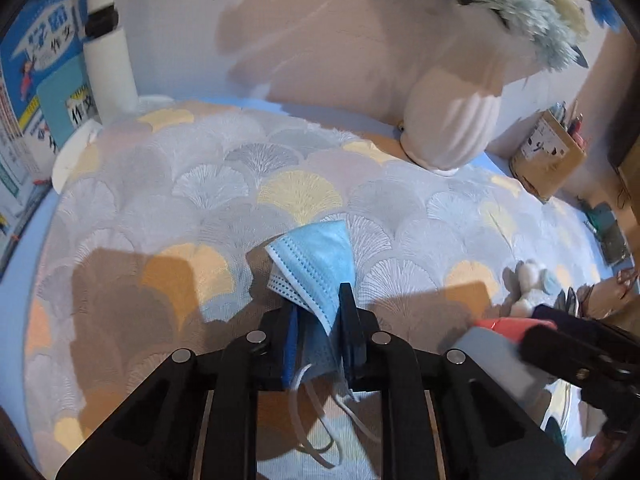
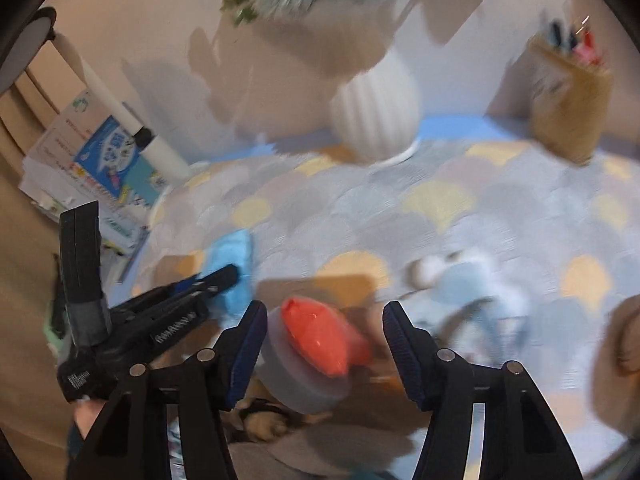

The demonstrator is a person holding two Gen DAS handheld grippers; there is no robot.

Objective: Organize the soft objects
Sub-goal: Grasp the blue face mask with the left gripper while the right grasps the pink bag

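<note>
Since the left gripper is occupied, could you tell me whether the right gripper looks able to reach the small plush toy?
Probably yes: the right gripper is open, and the plush toy lies uncovered ahead.

Black tool [image 1: 318, 320] w/ blue pads [image 2: 250, 354], silver rivets.

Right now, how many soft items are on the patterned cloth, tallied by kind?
Blue face mask, clamped in the left gripper: 1
White and blue plush toy: 1
Total: 2

The right gripper is open above a grey tub with an orange lump; whether that lump is soft cannot be told.
</note>
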